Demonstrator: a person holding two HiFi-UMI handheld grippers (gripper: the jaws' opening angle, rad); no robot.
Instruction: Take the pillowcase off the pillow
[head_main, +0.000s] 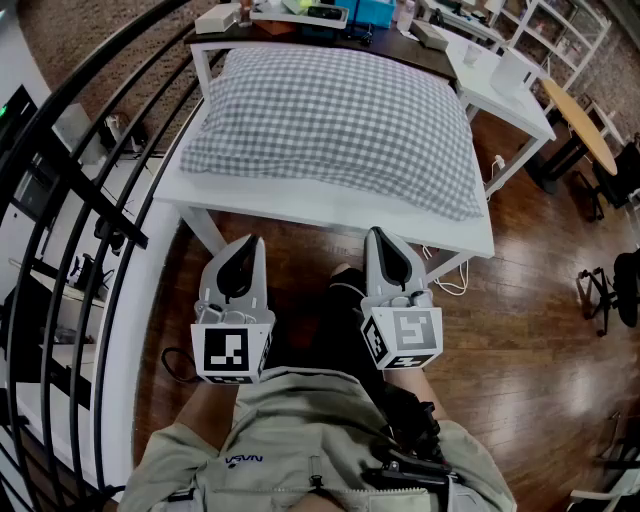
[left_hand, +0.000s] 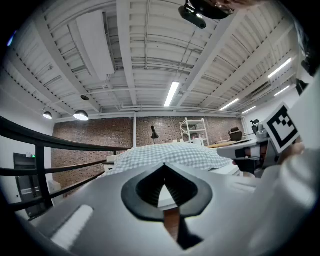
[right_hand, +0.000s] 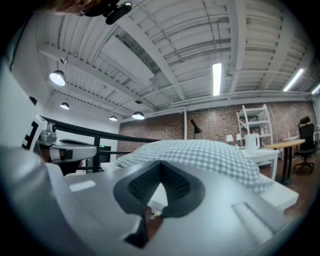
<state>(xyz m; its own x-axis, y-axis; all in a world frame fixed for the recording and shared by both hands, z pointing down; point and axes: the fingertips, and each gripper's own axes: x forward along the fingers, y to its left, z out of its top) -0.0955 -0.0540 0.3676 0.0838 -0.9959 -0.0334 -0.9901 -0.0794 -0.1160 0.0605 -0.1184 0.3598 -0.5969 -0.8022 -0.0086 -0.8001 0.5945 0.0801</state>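
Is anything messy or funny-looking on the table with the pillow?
No, nothing stands out. The checked pillow lies flat and tidy on the white table. The left gripper and right gripper are shut and empty, short of it.

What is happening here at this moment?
A person stands at a white table with a gripper in each hand. A pillow lies on the table inside its checked pillowcase. The left gripper and the right gripper are both shut, hold nothing and point level towards the pillow without touching it. The pillowcase is not yet off.
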